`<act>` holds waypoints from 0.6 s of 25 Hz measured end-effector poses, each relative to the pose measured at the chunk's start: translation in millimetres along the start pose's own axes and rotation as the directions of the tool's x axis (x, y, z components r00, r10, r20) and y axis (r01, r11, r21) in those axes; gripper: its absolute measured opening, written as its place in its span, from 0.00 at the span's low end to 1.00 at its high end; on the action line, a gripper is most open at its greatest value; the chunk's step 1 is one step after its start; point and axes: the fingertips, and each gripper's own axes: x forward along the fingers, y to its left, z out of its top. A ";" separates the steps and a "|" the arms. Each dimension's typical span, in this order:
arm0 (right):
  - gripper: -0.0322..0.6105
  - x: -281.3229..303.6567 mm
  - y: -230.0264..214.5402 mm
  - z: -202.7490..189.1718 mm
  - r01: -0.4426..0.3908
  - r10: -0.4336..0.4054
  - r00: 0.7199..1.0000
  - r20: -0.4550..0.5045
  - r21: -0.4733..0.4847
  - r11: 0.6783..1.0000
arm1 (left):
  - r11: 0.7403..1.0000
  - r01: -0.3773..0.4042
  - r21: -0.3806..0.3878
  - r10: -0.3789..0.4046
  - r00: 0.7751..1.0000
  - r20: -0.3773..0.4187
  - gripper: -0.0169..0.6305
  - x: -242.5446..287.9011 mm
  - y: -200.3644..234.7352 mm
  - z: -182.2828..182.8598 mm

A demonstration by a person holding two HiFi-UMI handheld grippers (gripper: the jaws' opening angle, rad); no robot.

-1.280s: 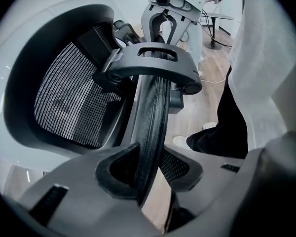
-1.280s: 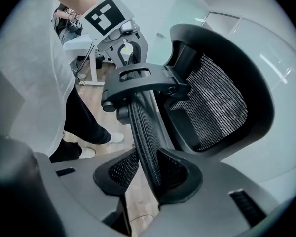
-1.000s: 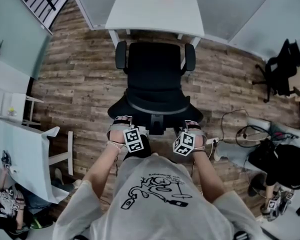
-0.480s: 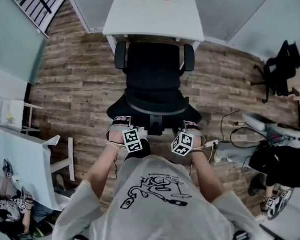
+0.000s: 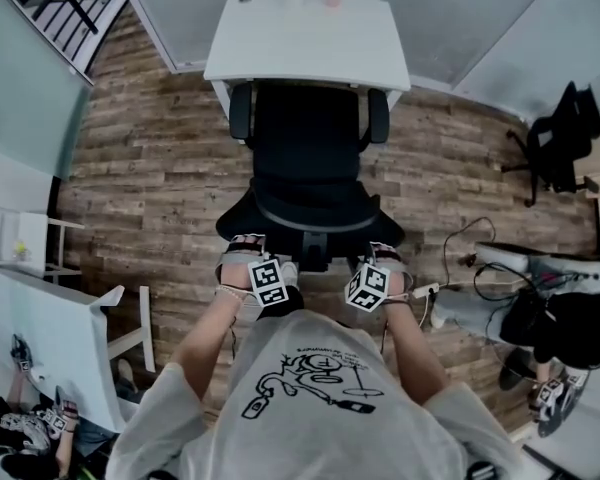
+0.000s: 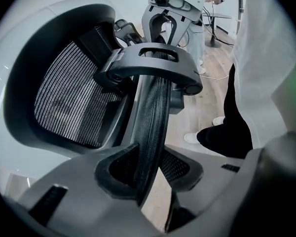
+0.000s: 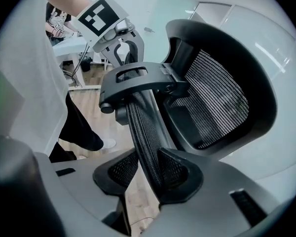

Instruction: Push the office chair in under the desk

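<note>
two grippers, left gripper (image 5: 242, 244) and right gripper (image 5: 385, 250), each pinch the mesh top edge of the office chair (image 5: 308, 158), whose seat front sits just under the near edge of the desk (image 5: 305, 38).

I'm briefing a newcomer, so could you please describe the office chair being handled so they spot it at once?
Find the white desk at the head view's top; the office chair stands directly before it. Unlike the black chair at the right wall, its mesh backrest is clamped by the left gripper and right gripper.
</note>
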 end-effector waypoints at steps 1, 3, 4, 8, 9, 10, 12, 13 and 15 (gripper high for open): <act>0.28 1.8 -2.5 1.5 -0.002 0.002 1.000 -0.002 0.004 1.000 | 1.000 0.001 0.001 -0.001 1.000 0.001 0.22 1.5 3.1 -1.1; 0.29 5.4 -8.0 4.9 -0.001 0.001 1.000 -0.006 0.017 1.000 | 1.000 0.004 0.002 -0.004 1.000 0.001 0.22 4.7 9.3 -3.3; 0.29 6.9 -11.3 6.7 0.002 -0.001 1.000 -0.008 0.024 1.000 | 1.000 0.007 0.000 -0.007 1.000 0.001 0.22 6.3 12.9 -4.3; 0.29 14.9 -23.9 12.6 0.007 -0.006 1.000 -0.016 0.046 0.999 | 1.000 0.026 0.002 -0.026 1.000 0.008 0.23 13.2 28.1 -6.3; 0.29 16.8 -26.3 13.0 0.008 -0.007 1.000 -0.017 0.046 0.999 | 1.000 0.030 0.005 -0.030 0.999 0.012 0.23 15.0 30.9 -6.6; 0.29 18.4 -28.5 13.8 0.008 -0.007 1.000 -0.016 0.045 0.999 | 0.999 0.033 0.007 -0.033 0.999 0.015 0.23 16.5 33.5 -7.1; 0.29 20.7 -31.3 17.7 0.003 -0.003 1.000 -0.014 0.043 0.999 | 0.999 0.043 0.011 -0.043 0.999 0.019 0.23 18.7 38.4 -10.0; 0.29 21.4 -31.5 20.2 0.001 -0.001 1.000 -0.014 0.044 0.999 | 0.999 0.050 0.014 -0.050 0.999 0.022 0.24 19.3 40.2 -12.0; 0.29 23.3 -30.8 24.2 0.006 -0.006 1.000 -0.013 0.044 0.999 | 0.998 0.061 0.018 -0.062 0.998 0.030 0.24 20.3 42.2 -16.1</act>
